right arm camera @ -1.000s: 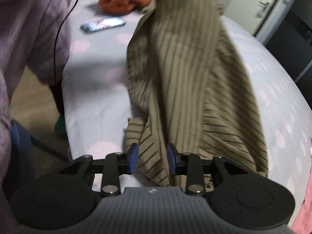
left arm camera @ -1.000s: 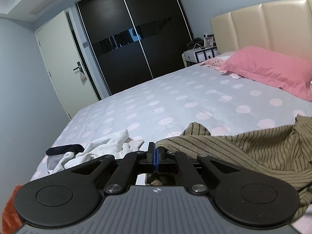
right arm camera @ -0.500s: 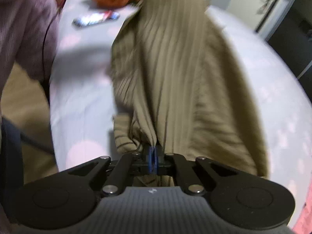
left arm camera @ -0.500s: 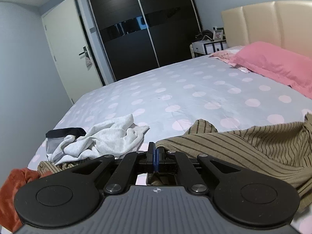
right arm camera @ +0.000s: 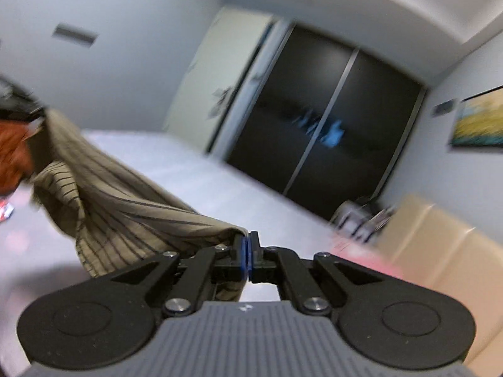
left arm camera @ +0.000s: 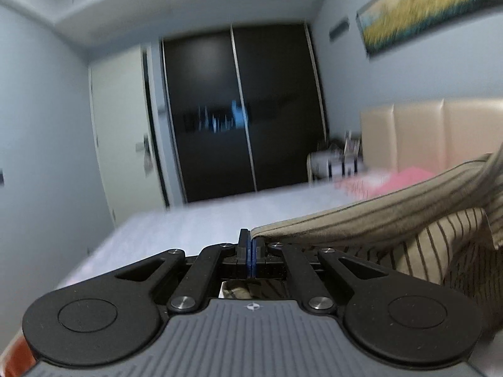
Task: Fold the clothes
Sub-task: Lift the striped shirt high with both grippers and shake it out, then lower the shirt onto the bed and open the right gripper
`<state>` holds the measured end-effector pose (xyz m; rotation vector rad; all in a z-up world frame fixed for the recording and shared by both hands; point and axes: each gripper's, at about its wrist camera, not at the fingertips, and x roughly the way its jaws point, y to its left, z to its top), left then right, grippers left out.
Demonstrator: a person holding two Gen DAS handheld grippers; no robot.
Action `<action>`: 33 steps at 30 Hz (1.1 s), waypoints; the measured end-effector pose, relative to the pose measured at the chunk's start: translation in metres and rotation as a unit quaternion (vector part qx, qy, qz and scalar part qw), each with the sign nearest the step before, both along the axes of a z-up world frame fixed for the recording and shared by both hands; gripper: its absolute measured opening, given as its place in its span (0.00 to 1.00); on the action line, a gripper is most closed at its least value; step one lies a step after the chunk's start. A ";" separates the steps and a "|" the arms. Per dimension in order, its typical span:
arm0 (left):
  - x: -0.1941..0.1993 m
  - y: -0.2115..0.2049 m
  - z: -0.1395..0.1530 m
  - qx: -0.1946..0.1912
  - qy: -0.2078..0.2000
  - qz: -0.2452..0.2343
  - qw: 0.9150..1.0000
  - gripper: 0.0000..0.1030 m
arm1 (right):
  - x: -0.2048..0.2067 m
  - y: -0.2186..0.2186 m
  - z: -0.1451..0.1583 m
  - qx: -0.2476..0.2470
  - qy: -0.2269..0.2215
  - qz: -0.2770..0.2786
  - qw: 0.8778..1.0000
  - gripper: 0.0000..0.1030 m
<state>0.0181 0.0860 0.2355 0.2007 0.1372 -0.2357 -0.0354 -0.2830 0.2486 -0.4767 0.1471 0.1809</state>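
A tan garment with thin dark stripes hangs stretched in the air between my two grippers, above the bed. My left gripper is shut on one edge of it, and the cloth runs off to the right and sags below. My right gripper is shut on another edge, with the striped garment trailing left and down from its jaws. Both views are blurred by motion.
Below lies the bed with a pale dotted sheet, a pink pillow and a beige headboard. A dark sliding wardrobe and a white door stand beyond. An orange cloth shows at the left edge.
Both grippers have swung up from the bed and lifted the striped garment into the air. The right gripper, open one second ago, closed on the cloth half a second ago.
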 end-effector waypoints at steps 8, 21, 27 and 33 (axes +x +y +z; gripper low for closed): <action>-0.057 0.000 0.144 0.022 -0.141 -0.017 0.990 0.00 | -0.032 -0.005 0.133 -0.018 -0.127 -0.052 0.990 0.02; -0.038 -0.006 0.224 0.061 -0.147 0.009 0.987 0.00 | -0.050 0.002 0.227 0.016 -0.137 0.005 0.990 0.02; 0.002 -0.006 0.171 0.081 -0.047 -0.031 0.995 0.00 | -0.011 -0.009 0.175 0.028 -0.042 0.014 0.999 0.02; 0.041 -0.007 0.051 0.114 0.107 -0.104 0.982 0.00 | 0.024 -0.019 0.100 0.039 0.073 0.027 0.996 0.02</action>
